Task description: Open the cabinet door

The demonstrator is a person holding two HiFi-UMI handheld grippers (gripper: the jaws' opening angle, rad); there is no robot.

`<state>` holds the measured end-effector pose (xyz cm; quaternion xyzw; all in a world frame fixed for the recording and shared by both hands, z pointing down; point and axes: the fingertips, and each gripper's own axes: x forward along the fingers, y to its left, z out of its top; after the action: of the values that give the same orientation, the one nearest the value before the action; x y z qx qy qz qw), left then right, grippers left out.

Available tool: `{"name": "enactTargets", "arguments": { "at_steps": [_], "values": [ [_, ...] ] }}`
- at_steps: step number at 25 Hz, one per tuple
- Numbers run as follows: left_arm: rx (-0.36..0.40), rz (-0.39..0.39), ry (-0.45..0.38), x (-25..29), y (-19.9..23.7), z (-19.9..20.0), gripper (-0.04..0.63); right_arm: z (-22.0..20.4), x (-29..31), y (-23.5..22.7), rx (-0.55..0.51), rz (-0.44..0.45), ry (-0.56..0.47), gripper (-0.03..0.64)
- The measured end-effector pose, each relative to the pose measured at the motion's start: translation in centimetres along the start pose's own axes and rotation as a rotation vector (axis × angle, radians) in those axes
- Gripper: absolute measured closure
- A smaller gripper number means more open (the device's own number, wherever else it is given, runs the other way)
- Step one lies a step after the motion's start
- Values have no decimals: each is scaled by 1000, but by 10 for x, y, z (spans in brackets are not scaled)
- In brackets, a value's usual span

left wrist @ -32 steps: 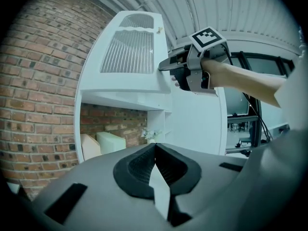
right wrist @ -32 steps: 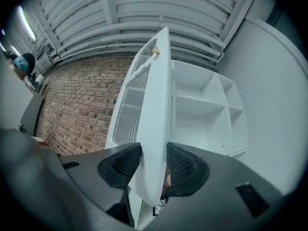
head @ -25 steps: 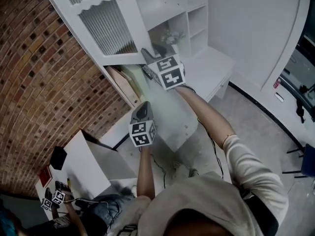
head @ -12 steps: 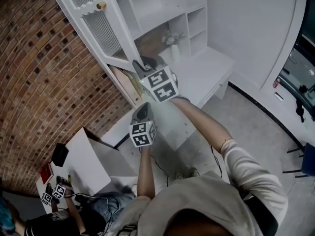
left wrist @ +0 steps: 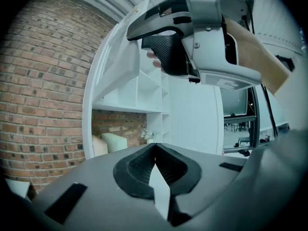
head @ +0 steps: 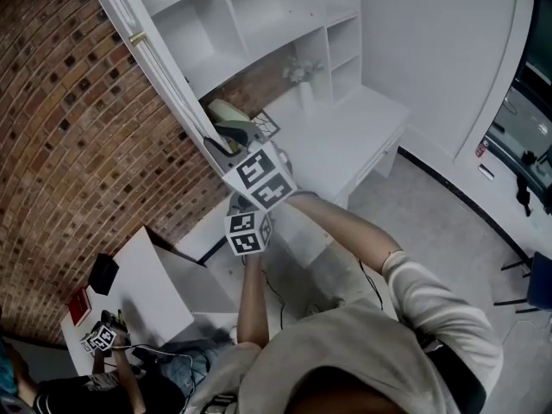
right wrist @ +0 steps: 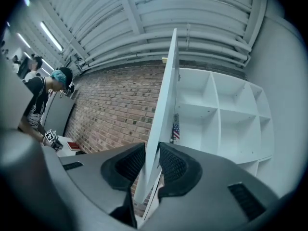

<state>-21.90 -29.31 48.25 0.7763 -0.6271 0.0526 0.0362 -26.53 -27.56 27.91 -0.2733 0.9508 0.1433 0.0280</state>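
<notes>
Dim, desaturated, fisheye-warped edges

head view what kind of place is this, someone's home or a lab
Probably a mock-up room in a lab or workshop hall, not a home: a white shelf cabinet stands against a brick wall, a side table carries marker cubes, and the ceiling looks ribbed, industrial.
</notes>
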Motion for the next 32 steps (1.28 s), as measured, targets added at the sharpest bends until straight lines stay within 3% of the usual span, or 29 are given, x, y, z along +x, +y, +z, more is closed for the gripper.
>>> {"name": "enactTargets", "arguments": {
  "at_steps": [5, 10, 21, 32],
  "values": [
    [-4, -5, 2, 1, 4, -3, 569, -2, -3, -6, 7, -1, -4, 506],
    [2, -23, 5, 9, -1, -1, 569, -7, -21, -14, 4, 23, -20, 461],
    [2, -50, 3, 25, -12, -1, 569, -72, -84, -102, 42, -204, 74, 520],
    [12, -48, 7, 30, -11, -3, 569, -166, -152, -145, 93, -366, 204, 598]
  ]
}}
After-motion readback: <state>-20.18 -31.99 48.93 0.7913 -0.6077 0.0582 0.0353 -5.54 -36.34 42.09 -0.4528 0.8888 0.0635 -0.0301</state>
